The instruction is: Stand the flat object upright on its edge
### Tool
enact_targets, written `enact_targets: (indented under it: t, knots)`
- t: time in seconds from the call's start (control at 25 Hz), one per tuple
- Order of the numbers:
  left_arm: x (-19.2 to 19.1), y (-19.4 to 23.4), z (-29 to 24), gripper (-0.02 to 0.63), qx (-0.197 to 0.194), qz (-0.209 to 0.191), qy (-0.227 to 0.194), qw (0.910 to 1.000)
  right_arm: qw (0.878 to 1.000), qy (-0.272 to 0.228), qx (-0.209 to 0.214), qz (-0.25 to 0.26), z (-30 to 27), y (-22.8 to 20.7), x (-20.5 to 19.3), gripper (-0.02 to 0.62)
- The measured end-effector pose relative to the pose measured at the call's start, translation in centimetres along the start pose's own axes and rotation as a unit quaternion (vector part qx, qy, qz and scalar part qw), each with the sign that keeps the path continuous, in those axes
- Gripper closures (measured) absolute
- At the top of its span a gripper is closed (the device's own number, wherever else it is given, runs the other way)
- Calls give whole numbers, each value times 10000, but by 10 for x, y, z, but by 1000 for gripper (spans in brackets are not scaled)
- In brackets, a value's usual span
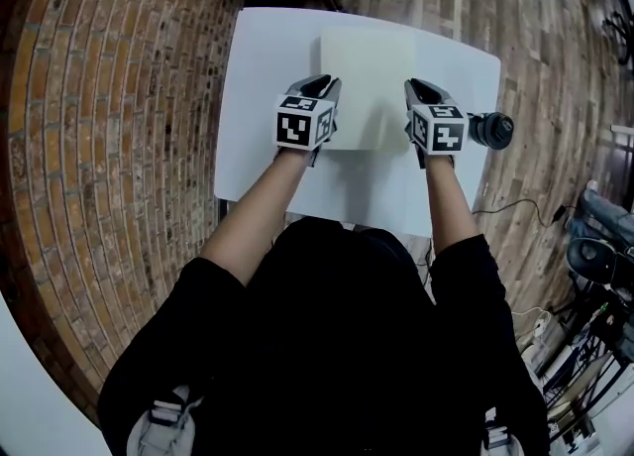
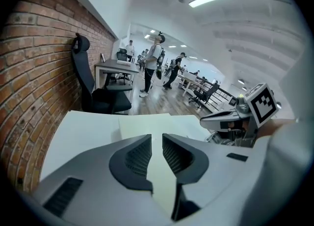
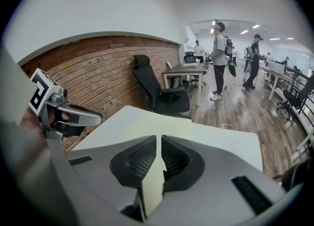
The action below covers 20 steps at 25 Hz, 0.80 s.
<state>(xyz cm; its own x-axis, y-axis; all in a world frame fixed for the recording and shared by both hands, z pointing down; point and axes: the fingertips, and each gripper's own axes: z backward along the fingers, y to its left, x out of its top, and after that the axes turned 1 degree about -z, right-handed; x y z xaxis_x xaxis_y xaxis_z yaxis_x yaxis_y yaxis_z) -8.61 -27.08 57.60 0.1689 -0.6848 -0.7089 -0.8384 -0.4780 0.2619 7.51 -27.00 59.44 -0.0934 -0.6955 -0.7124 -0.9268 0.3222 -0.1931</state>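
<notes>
A: Nearest us, both tools are down at the table! The left gripper point(image 1: 319, 85) is at the left edge of the slab point(image 1: 367, 62), and the right gripper point(image 1: 416, 89) is at its right edge. Jaws?

B: Each pair is parted by only a narrow slit, with nothing pinched. The slab lies flat, mid-table, toward the far side. Whether the tips touch its edges, I can't call.

A: So where's the danger?

B: That slit, I'd say. The slab's side looks thicker than the gap, so closing now would nip a corner or miss. And if one side lifts ahead of the other, it twists and flops back.

A: And the white table point(image 1: 260, 77)?

B: It looks smooth. The lower edge could skate away as the slab tips up, and on its edge it may topple either way. Watch the black round thing point(image 1: 490, 130) at the table's right rim too. It's near the right gripper, and a wide swing could knock it off.

A: Head count!

B: Two grippers, one slab, one table and one black round thing. Beyond them there's one office chair point(image 3: 146, 82), and several people far back, too small to count.
</notes>
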Motion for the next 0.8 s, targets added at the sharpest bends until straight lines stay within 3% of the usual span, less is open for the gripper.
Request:
enact_targets:
  t: [0.28, 0.52, 0.8]
  knots:
    - [-11, 34, -39, 466, 260, 388, 484, 9977, 9977, 619, -209, -186, -43, -33, -16, 466]
    - [-32, 56, -67, 374, 449, 761, 969, 9914, 9940, 1033, -141, -344, -67, -44, -27, 387]
    - [-41, 63, -83, 331, 429, 918, 1177, 9879, 9881, 1334, 3, -770, -88, -53, -41, 311]
